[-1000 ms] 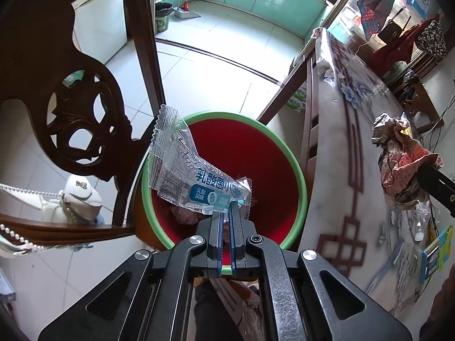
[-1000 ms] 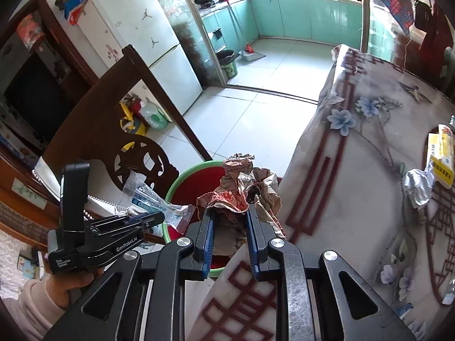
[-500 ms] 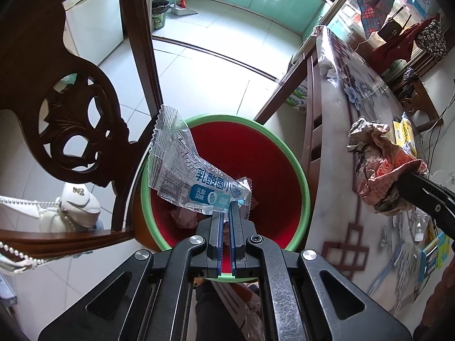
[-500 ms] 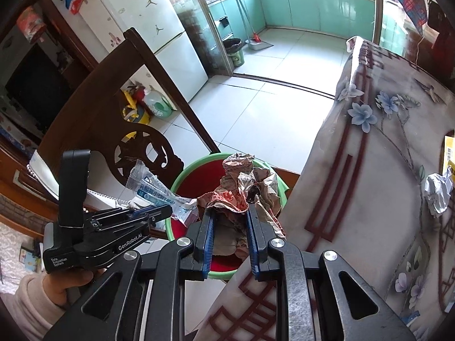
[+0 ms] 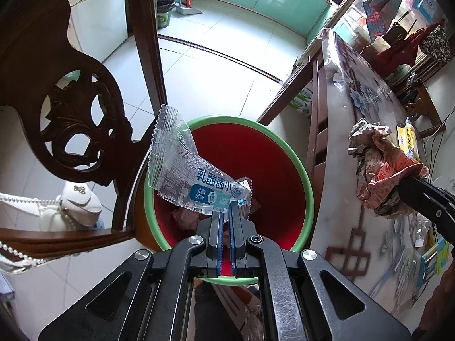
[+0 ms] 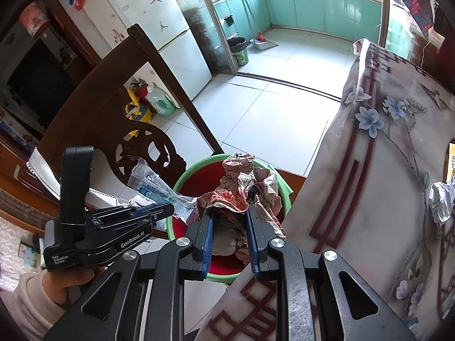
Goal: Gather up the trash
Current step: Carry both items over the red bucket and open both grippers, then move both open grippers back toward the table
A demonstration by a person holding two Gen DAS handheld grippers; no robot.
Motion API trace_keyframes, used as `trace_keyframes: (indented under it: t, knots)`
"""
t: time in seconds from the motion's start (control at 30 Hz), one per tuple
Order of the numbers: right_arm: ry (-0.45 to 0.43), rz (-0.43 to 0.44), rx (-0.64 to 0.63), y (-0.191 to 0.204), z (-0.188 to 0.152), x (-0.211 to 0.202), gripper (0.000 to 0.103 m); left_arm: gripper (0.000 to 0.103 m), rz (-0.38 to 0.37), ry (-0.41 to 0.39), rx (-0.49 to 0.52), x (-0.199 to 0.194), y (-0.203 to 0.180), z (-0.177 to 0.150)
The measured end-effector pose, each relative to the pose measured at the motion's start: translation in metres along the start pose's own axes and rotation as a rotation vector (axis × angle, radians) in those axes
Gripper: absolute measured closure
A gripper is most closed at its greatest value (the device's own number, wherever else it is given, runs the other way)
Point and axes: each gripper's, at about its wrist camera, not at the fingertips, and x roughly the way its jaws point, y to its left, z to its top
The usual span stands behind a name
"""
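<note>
Now the left hand-held gripper (image 5: 226,213) is squeezed tight on a clear wrapper (image 5: 187,176) with blue print. The wrapper hangs over the bin (image 5: 298,170), which is red inside with a green rim and sits in the middle of the left view. Some trash already lies at the bottom.

The right hand-held gripper (image 6: 229,218) is closed part way on a paper ball (image 6: 244,187), crumpled and red and brown. In the right view the ball sits low in the middle, over the near edge of the bin. The worktop (image 6: 369,199) with its flower cloth fills the right side. A small white wad (image 6: 440,201) is left on it at the right edge, so there is more to pick up.

What could go wrong? The wrapper is light and floppy. Most of it sticks out to the upper left, past the green rim and near the chair (image 5: 85,130). If the gripper lets go here, I think it could slide off the rim and land on the floor. The paper ball is big and close to the worktop edge. Dropped too soon, it might hit the rim and bounce out. The two grippers are also near each other and could bump.
</note>
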Motion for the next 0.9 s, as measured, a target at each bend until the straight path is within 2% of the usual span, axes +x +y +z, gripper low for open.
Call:
trace_keyframes:
  t: [0.1, 0.17, 0.23, 0.9]
  knots:
    - [0.01, 0.002, -0.005, 0.0, -0.001, 0.002, 0.08, 0.094, 0.005, 0.003, -0.006, 0.001, 0.001, 0.0]
    - [0.014, 0.003, -0.006, 0.0, -0.001, 0.003, 0.077, 0.068, -0.01, 0.008, -0.027, 0.001, 0.003, 0.0]
    - [0.007, 0.012, -0.001, 0.0, -0.003, 0.001, 0.076, 0.062, -0.012, -0.011, -0.039, -0.003, 0.003, -0.001]
    - [-0.037, 0.002, 0.021, -0.005, -0.017, -0.031, 0.076, 0.061, -0.009, -0.036, 0.006, -0.019, -0.018, -0.016]
